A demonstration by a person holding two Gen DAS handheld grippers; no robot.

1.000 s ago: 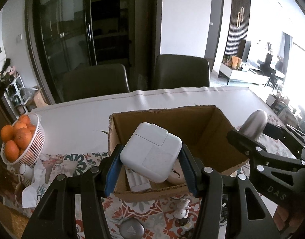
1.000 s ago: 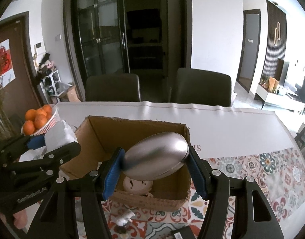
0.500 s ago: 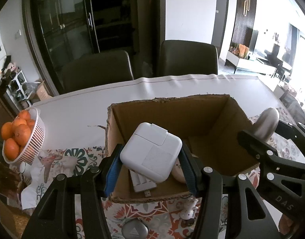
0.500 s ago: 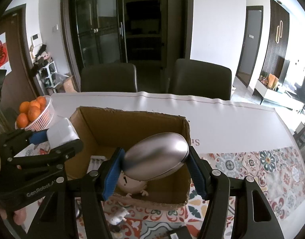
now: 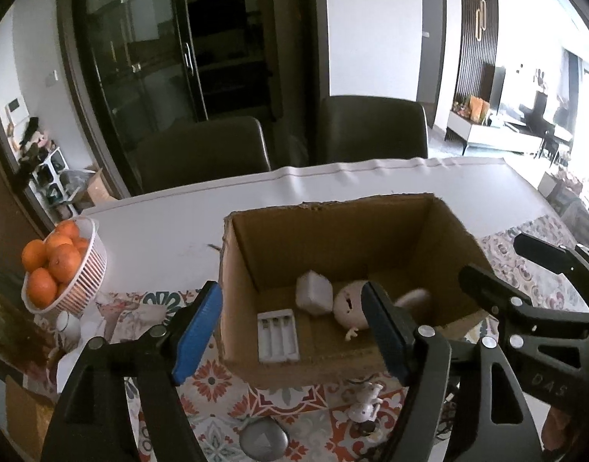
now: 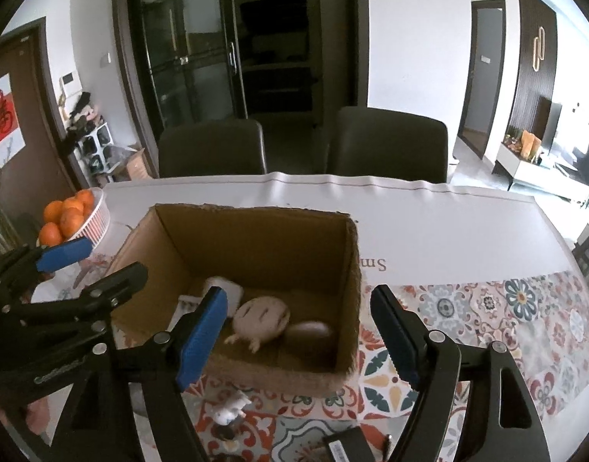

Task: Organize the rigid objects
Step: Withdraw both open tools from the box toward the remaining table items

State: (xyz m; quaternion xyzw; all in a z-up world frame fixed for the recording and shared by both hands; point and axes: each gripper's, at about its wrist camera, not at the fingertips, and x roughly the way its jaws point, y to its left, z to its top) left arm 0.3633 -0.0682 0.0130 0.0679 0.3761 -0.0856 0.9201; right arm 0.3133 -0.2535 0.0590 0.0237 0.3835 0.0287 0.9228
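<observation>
An open cardboard box [image 5: 440,238] [image 6: 356,269] stands on the table. Inside it lie a white charger block [image 5: 313,293] [image 6: 232,288], a white battery case [image 5: 277,334], a beige round figure [image 5: 350,306] [image 6: 261,317] and a grey egg-shaped object [image 5: 415,300] [image 6: 309,332], which looks blurred. My left gripper [image 5: 294,335] is open and empty over the box's near left side. My right gripper [image 6: 300,337] is open and empty over the box's near right side. Each gripper shows at the edge of the other's view.
A white basket of oranges [image 5: 63,269] [image 6: 79,215] stands to the left of the box. A small white figurine [image 5: 365,400] [image 6: 229,410] and a grey round item [image 5: 263,439] lie on the patterned cloth in front of the box. Two dark chairs [image 6: 302,146] stand behind the table.
Both grippers have opened. The white charger has dropped from the left gripper into the box, and the grey egg-shaped object has dropped from the right gripper into the box.
</observation>
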